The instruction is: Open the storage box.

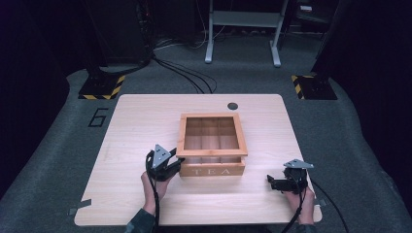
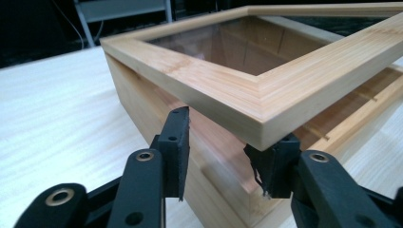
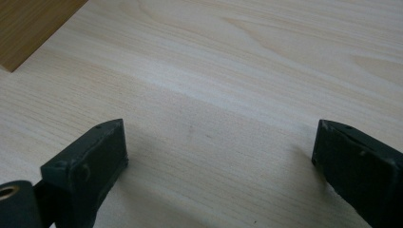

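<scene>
A wooden box marked TEA [image 1: 212,171] stands at the middle of the table, with several compartments showing through its glass-paned lid [image 1: 183,141]. In the left gripper view the lid frame [image 2: 228,90] hangs a little above the box wall [image 2: 138,104], slightly ajar. My left gripper [image 1: 176,162] is at the lid's near left corner. Its jaws are shut on that corner [image 2: 259,128], one pad [image 2: 177,142] on each side of it. My right gripper [image 1: 272,183] rests low over the bare table right of the box, open, with nothing between its fingers [image 3: 100,156].
The light wooden table [image 1: 136,121] has a round dark hole [image 1: 232,106] near its far edge. Cables [image 1: 189,77] and a grey metal stand [image 1: 243,29] are on the floor beyond. Black-and-yellow floor plates [image 1: 102,87] lie at both far corners.
</scene>
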